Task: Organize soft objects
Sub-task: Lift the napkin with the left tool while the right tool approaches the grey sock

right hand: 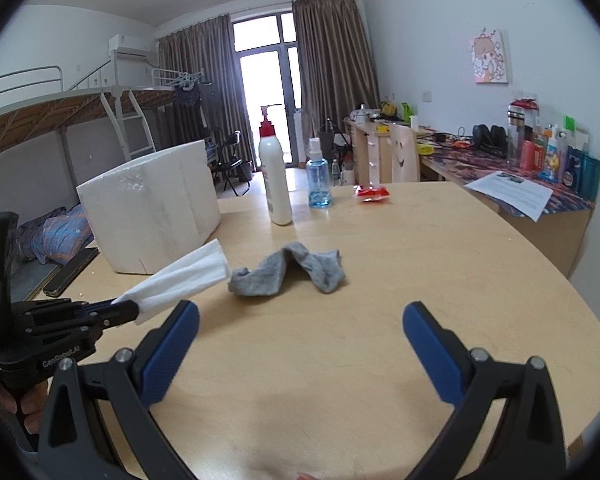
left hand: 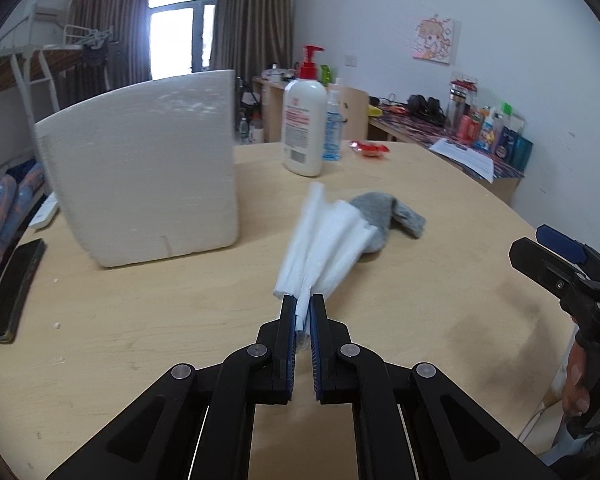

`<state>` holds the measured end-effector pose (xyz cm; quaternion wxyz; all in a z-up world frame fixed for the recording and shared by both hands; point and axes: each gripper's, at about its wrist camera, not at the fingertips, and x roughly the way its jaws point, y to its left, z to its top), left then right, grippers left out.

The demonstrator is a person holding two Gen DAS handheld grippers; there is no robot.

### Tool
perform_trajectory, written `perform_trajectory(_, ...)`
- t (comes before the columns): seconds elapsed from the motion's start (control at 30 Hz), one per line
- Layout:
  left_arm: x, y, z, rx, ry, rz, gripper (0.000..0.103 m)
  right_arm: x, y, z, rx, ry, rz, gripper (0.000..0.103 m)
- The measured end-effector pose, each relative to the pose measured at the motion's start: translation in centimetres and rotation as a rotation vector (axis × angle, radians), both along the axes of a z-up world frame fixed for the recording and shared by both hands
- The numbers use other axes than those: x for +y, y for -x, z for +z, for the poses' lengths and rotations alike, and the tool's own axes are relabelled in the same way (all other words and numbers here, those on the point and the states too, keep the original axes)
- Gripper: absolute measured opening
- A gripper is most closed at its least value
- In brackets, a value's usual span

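My left gripper [left hand: 302, 304] is shut on a white folded tissue [left hand: 326, 240] and holds it above the wooden table [left hand: 440, 208]; the tissue [right hand: 182, 276] and the left gripper [right hand: 120, 308] also show in the right wrist view. A crumpled grey sock [right hand: 288, 270] lies on the table [right hand: 440, 248] just beyond the tissue; it also shows in the left wrist view [left hand: 388, 216]. My right gripper [right hand: 300, 312] is open and empty, above the table in front of the sock; it shows at the right edge of the left wrist view [left hand: 556, 252].
A white foam box [left hand: 148, 168] stands at the left of the table. A lotion pump bottle [left hand: 304, 120], a blue spray bottle [left hand: 334, 128] and a red wrapper [left hand: 370, 148] stand at the far side. A black phone [left hand: 14, 292] lies at the left edge.
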<state>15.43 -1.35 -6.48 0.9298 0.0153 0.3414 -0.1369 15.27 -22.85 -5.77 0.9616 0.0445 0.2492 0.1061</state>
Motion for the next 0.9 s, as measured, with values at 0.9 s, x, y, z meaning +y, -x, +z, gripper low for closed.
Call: perform_trajectory(0.9,5.3,-2.6,-1.5,0.059,-0.013,0.103,0.007,3.8,-8.6,-1.2,0.204,0.07,0.058,0.103)
